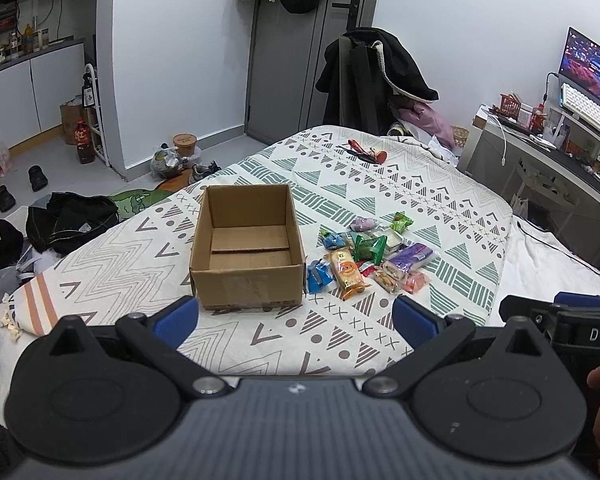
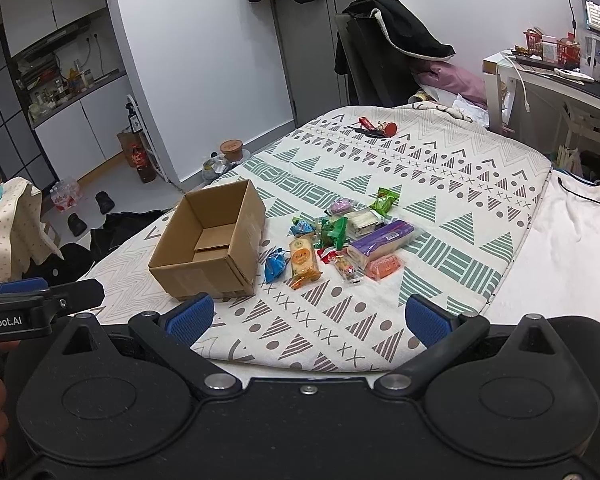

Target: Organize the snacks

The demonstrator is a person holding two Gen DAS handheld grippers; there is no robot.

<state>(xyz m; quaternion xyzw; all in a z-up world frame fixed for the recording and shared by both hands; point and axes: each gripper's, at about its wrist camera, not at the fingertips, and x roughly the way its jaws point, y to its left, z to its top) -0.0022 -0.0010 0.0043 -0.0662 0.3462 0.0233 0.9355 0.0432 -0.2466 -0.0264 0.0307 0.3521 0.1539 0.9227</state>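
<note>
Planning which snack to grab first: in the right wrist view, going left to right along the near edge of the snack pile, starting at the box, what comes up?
Cardboard box → blue packet → orange-labelled cake packet → clear biscuit packet → pink packet.

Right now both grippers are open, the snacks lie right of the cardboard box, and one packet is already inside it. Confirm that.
Not quite: the cardboard box holds no packet; the left wrist view shows only its bare bottom. The snacks do lie to its right, and the left gripper and right gripper are open.
</note>
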